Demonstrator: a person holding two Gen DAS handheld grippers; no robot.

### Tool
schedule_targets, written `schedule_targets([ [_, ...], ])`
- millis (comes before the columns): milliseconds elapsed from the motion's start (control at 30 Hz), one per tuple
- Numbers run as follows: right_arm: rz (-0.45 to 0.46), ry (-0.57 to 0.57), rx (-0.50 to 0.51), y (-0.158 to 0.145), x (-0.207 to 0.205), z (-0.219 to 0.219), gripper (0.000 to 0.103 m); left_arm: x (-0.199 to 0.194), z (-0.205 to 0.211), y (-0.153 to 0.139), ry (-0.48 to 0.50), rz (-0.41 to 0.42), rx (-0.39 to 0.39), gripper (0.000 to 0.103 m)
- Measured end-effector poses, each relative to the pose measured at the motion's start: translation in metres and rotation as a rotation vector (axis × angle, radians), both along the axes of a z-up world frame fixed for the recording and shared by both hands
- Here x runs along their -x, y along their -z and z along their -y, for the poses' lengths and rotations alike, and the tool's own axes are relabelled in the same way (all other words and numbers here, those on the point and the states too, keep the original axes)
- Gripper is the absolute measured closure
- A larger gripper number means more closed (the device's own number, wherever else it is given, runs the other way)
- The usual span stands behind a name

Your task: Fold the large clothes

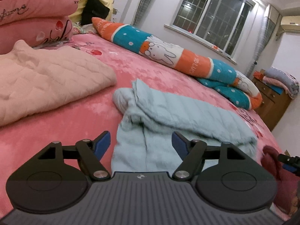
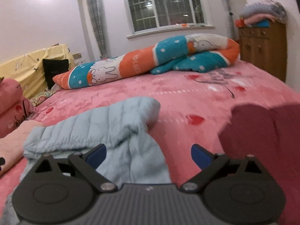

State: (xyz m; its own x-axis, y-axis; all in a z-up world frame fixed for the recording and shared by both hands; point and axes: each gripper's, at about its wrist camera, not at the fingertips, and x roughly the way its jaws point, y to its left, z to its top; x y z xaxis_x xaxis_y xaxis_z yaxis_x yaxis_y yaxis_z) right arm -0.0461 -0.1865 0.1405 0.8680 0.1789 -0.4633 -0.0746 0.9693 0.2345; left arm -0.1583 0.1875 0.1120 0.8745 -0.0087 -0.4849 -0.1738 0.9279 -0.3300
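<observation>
While both claws gape: one blue garment (image 1: 168, 116), one peach garment (image 1: 46, 82)

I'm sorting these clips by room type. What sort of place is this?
A home bedroom, most likely. A wide bed with a pink cover fills the view, a rolled rabbit-print quilt lies along its far side under a barred window, and a wooden dresser stacked with bedding stands in the corner.

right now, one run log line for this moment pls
left gripper: open, empty | right gripper: open, empty | light blue garment: partly folded on pink bed
</observation>
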Motion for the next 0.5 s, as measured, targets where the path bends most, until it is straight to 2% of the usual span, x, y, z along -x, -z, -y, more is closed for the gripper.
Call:
schedule_targets([
  [133, -0.029, 0.001, -0.034, 0.007, 0.033, 0.016, 0.004, 0.039, 0.009, 0.002, 0.017, 0.001, -0.018, 0.01],
  [300, -0.101, 0.005, -0.076, 0.021, 0.064, 0.031, 0.004, 0.08, 0.016, 0.009, 0.014, -0.018, -0.053, 0.009],
  [500, -0.187, -0.003, -0.078, 0.036, 0.089, 0.04, 0.004, 0.105, 0.021, 0.018, -0.014, -0.038, -0.079, 0.009],
])
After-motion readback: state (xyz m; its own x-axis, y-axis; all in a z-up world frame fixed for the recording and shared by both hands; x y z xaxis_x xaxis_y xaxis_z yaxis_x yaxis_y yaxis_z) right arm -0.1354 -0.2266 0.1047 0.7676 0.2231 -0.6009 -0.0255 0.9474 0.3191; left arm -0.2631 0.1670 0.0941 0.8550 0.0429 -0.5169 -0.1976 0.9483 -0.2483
